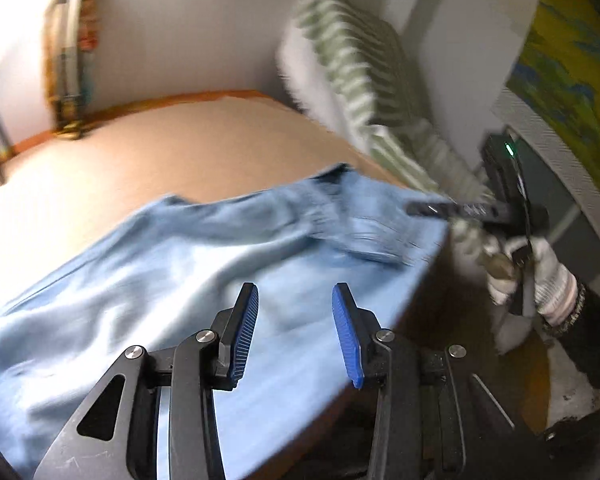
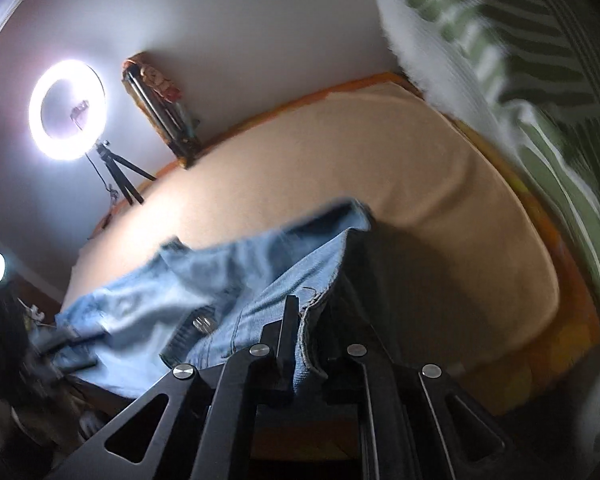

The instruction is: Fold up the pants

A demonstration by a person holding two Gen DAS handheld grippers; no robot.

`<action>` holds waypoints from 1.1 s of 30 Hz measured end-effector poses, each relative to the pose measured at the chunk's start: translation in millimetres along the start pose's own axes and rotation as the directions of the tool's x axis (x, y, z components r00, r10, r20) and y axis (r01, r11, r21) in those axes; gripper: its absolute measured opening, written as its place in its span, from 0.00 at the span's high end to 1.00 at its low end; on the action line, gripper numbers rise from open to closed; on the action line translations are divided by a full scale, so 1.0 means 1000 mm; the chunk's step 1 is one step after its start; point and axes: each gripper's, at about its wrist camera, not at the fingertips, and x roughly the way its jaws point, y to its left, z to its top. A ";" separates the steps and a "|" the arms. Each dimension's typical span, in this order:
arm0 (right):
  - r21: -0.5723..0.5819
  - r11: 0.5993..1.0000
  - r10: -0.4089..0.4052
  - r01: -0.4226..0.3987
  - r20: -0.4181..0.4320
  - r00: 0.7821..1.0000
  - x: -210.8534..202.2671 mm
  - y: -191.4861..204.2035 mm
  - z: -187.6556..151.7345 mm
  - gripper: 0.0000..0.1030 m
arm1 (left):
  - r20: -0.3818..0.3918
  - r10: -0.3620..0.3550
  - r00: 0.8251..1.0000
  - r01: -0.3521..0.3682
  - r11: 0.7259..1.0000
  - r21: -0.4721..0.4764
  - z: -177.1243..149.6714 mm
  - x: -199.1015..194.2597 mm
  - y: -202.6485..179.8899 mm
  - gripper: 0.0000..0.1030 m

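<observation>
Containers: none in view.

Pants [image 1: 172, 248]: light blue denim, spread on the near part of the bed [image 1: 172, 140], one side running along the bed's near edge; the waistband end with its metal button [image 2: 204, 323] is bunched and lifted toward the right gripper.

Left gripper [image 1: 295, 332]: jaws partly apart, blue pads [image 1: 346, 332] bare, nothing between them; it hangs over the denim, seemingly just clear of it, though blur makes contact hard to judge.

Right gripper [image 2: 308, 336]: jaws closed on a fold of the waistband edge, cloth pinched between the fingers. In the left wrist view it sits at the pants' far right corner, held by a white-gloved hand [image 1: 540, 276].

Surroundings: green-and-white striped pillow [image 1: 348, 72] propped at the head of the bed, near the waistband. Ring light [image 2: 66, 110] on a small tripod [image 2: 118, 176] beyond the far edge. A framed item [image 1: 70, 56] leans on the wall.

Edges and room: peach bed cover lies bare beyond the pants up to the orange border [image 2: 340, 88]; the near edge drops away under both grippers.
</observation>
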 end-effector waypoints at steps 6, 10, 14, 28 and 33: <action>0.029 0.999 -0.024 0.027 -0.100 0.995 0.034 -0.020 -0.030 0.88 | 0.014 0.120 0.993 -0.116 0.983 -0.144 -0.033 -0.026 0.060 0.64; 0.036 0.997 -0.068 0.070 -0.071 0.995 0.015 -0.025 -0.022 0.68 | 0.062 0.202 0.977 -0.181 0.952 -0.247 -0.060 -0.062 0.086 0.64; -0.030 0.994 -0.105 0.105 -0.001 0.994 -0.009 -0.016 -0.009 0.64 | 0.104 0.311 0.945 -0.258 0.901 -0.349 -0.092 -0.093 0.104 0.64; -0.417 0.897 0.125 -0.145 -0.075 0.989 0.062 0.144 0.063 0.46 | 0.061 0.605 0.794 -0.464 0.667 -0.582 -0.182 -0.168 0.162 0.64; -0.466 0.857 0.147 -0.221 -0.192 0.970 0.120 0.197 0.075 0.44 | 0.035 0.669 0.743 -0.503 0.592 -0.629 -0.202 -0.185 0.181 0.64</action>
